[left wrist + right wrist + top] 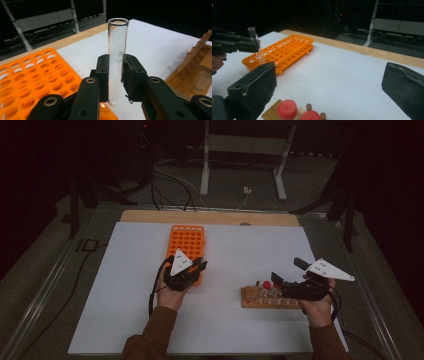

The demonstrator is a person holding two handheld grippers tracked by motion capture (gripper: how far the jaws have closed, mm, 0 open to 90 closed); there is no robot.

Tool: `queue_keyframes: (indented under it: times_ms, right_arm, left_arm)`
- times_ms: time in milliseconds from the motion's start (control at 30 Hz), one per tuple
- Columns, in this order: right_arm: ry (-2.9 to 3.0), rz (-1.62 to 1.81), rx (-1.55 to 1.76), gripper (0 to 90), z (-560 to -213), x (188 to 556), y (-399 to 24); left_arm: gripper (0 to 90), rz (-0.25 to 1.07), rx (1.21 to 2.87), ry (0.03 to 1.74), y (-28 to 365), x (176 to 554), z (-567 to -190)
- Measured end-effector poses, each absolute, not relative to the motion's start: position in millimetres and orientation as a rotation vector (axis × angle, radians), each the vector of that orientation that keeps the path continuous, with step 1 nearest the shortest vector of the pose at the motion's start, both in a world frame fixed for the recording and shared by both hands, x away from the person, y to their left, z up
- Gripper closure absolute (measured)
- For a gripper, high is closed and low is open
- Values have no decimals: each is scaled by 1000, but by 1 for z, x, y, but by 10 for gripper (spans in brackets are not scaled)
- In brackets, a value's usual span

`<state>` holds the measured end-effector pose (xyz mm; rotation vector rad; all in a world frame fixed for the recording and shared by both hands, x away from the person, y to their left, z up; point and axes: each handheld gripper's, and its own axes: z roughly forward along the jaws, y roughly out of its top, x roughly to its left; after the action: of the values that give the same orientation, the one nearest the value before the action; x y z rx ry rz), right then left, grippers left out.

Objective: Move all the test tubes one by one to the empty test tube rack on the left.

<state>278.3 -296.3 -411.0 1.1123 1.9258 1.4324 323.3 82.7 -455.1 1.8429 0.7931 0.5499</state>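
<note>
Your left gripper (117,75) is clamped on a clear glass tube (117,57). In the left gripper view the tube stands upright between the two black jaws, open mouth at the top and rounded bottom just below the pads, with printed markings on its wall. In the high view that gripper (186,270) sits over the near end of the orange rack (186,240). The right gripper view shows the tube (257,47) tilted, its lower end above the near corner of the orange rack (284,51); whether it touches the rack cannot be told.

Your right gripper (329,85) is released. Its jaws stand wide apart with nothing between them, one pad at the left edge and one at the right edge of its own view. In the high view it (287,272) hovers at the right part of the wooden rack (267,299), pointing left across it.

The wooden rack lies on the white sheet (225,330), well apart from the orange rack and to its right. Red caps (287,108) show at the top of tubes in the wooden rack, directly below the open jaws. The left gripper view shows a corner of the wooden rack (197,70) at the right edge.

The white sheet covers a wooden table (210,216), whose bare far edge shows beyond the orange rack.
</note>
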Motion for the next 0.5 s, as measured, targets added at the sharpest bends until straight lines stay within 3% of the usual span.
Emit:
queue_keyframes:
  times_ms: [500]
  right_arm:
    - [1891, 1417, 1120, 0, -410, 275, -306]
  left_arm:
    - [756, 563, 1839, 853, 94, 325, -469]
